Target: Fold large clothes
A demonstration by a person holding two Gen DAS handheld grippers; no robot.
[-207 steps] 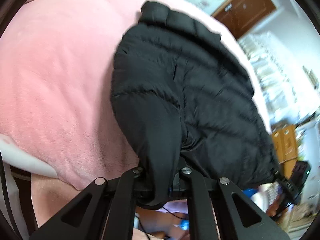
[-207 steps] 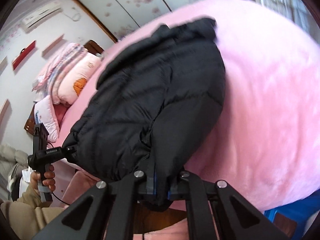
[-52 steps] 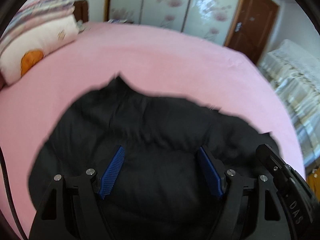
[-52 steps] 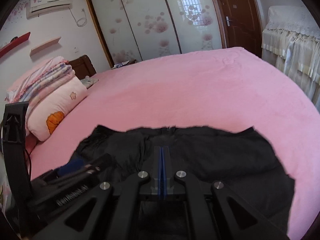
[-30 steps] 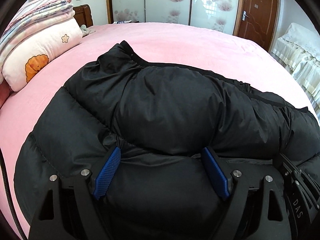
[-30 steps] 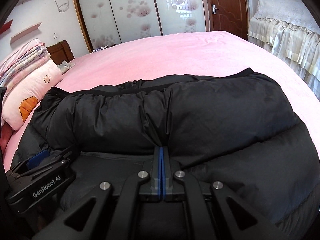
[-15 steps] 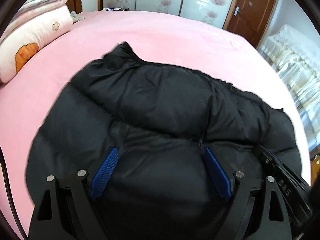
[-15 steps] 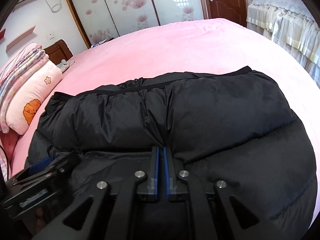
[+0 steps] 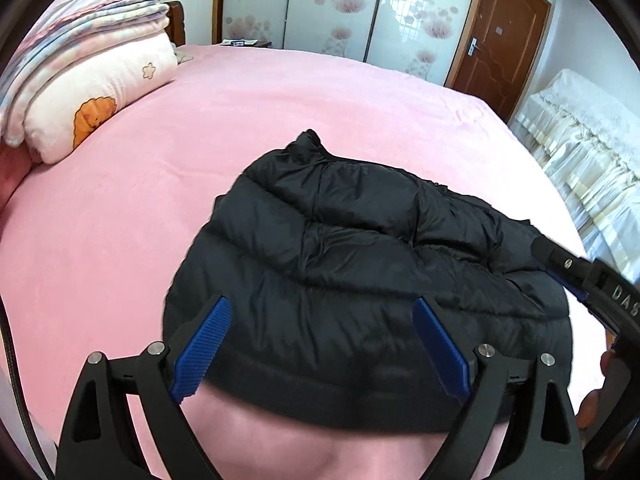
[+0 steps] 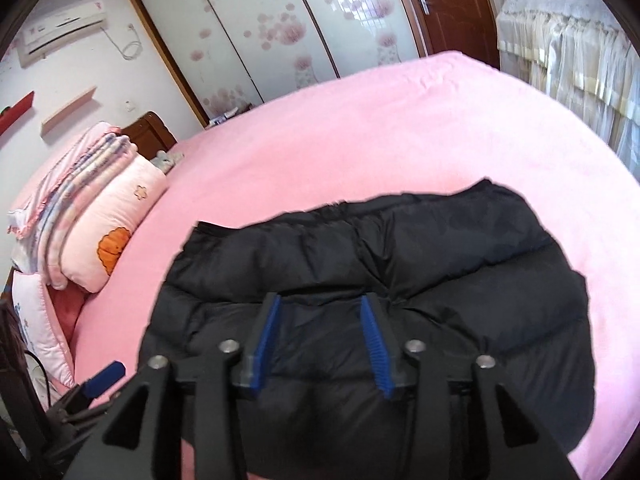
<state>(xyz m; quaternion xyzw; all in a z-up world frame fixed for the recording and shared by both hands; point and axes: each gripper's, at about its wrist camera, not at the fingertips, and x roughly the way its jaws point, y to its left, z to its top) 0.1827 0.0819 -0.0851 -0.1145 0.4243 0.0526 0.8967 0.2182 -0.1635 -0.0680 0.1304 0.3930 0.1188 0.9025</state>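
Both grippers' fingers (image 9: 200,350) off jacket (image 9: 360,264)

Black jacket (image 9: 360,264) on pink bedspread (image 9: 160,184).

Bed (image 9: 280,112) bare beyond & left of jacket (image 9: 360,248); pillow (image 9: 100,96) w/ folded blankets (image 9: 80,20) blocks far-left edge.

One legible marking found: the white capital letters "DAS", cut off by the frame edge, on the black body of the right gripper (image 9: 618,296), seen in the left wrist view just beside the right edge of the black quilted puffer jacket (image 9: 360,264). No other text can be read.
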